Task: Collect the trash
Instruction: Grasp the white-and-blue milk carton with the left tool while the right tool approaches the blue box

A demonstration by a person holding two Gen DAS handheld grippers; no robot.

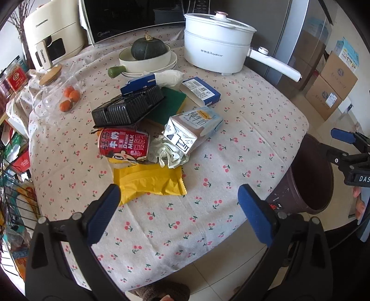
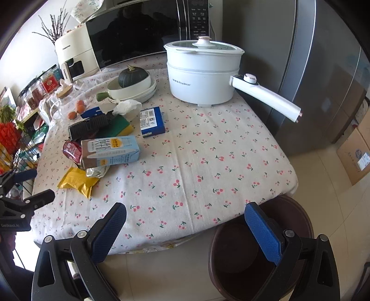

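Trash lies in a heap on the cherry-print table (image 1: 242, 129): a yellow wrapper (image 1: 150, 183), a red milk can (image 1: 123, 144), a milk carton (image 1: 194, 127), crumpled plastic (image 1: 168, 152), a black ribbed tray (image 1: 129, 106), a blue box (image 1: 201, 90) and a white tissue (image 1: 168, 76). A dark brown bin (image 1: 309, 178) stands on the floor at the table's right edge. My left gripper (image 1: 180, 213) is open and empty, just short of the yellow wrapper. My right gripper (image 2: 185, 229) is open and empty, over the table's front edge beside the bin (image 2: 233, 250).
A white electric pot (image 1: 217, 51) with a long handle, a bowl holding a green squash (image 1: 148, 51), a microwave (image 1: 129, 18), an air fryer (image 1: 50, 34) and a glass jar (image 1: 55, 95) stand at the back. A wire rack (image 1: 13, 185) is left, cardboard boxes (image 1: 330, 81) right.
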